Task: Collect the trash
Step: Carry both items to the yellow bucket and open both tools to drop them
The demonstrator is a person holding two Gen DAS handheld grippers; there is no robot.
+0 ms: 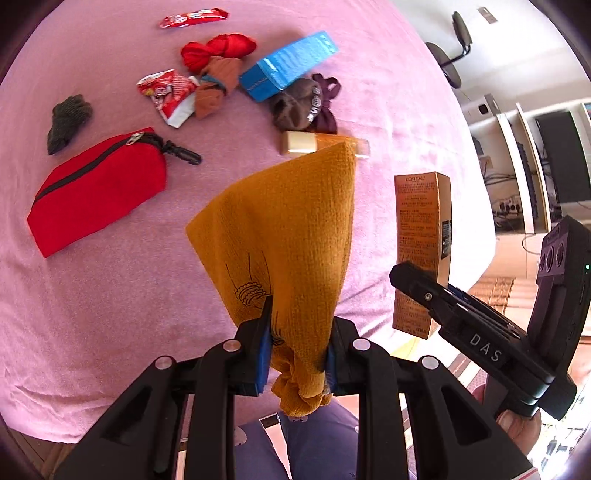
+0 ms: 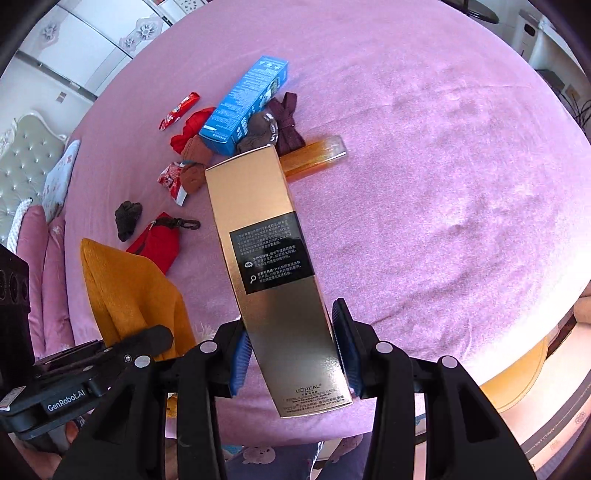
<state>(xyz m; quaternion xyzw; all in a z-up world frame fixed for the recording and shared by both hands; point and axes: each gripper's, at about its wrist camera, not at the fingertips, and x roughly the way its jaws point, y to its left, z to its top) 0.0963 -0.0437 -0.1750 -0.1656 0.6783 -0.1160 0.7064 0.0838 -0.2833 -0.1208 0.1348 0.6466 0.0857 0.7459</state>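
My left gripper [image 1: 297,354] is shut on a mustard cloth bag [image 1: 284,236] and holds it above the pink bed; the bag also shows in the right wrist view [image 2: 129,295]. My right gripper [image 2: 293,354] is shut on a gold L'Oreal box [image 2: 273,273], which stands upright beside the bag in the left wrist view [image 1: 421,251]. On the bed lie a blue box [image 1: 288,64], a red-white wrapper [image 1: 168,94], a red snack wrapper [image 1: 194,17] and an amber bottle [image 2: 314,157].
A red zip pouch [image 1: 99,188], a dark glove [image 1: 68,120], red and brown socks [image 1: 218,62] and dark socks [image 1: 306,105] lie on the pink sheet [image 2: 443,184]. The bed's edge runs along the bottom. Furniture stands at the right.
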